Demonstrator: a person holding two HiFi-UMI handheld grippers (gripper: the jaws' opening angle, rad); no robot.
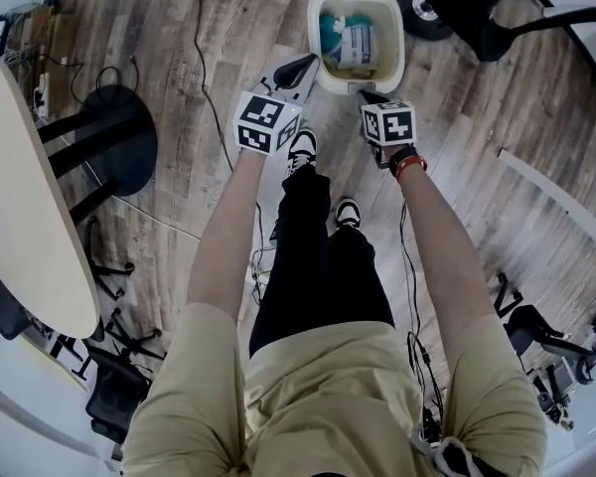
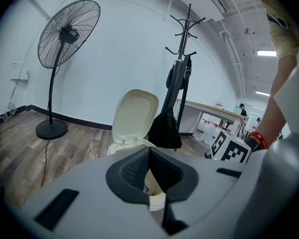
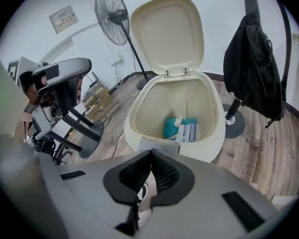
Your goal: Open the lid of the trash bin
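The cream trash bin point(image 1: 326, 66) stands on the wood floor just ahead of both grippers, with its lid point(image 3: 168, 31) swung up and back. Inside lie a teal wad and a white packet point(image 3: 180, 128). My left gripper point(image 1: 296, 69) is shut with nothing in it, beside the bin's near left corner. My right gripper point(image 1: 370, 94) is also shut and empty, right at the bin's front rim point(image 3: 157, 144). In the left gripper view the raised lid point(image 2: 135, 114) shows above the closed jaws of the left gripper point(image 2: 148, 152). In the right gripper view the closed jaws of the right gripper point(image 3: 151, 154) point into the bin.
A black bag hangs on a coat rack point(image 3: 251, 68) right of the bin. A standing fan point(image 2: 67, 34) is behind it on the left. A black stool point(image 1: 114, 137) and a pale table point(image 1: 20, 197) stand at left. A cable point(image 1: 207, 68) runs across the floor. The person's shoes point(image 1: 301, 147) are below the grippers.
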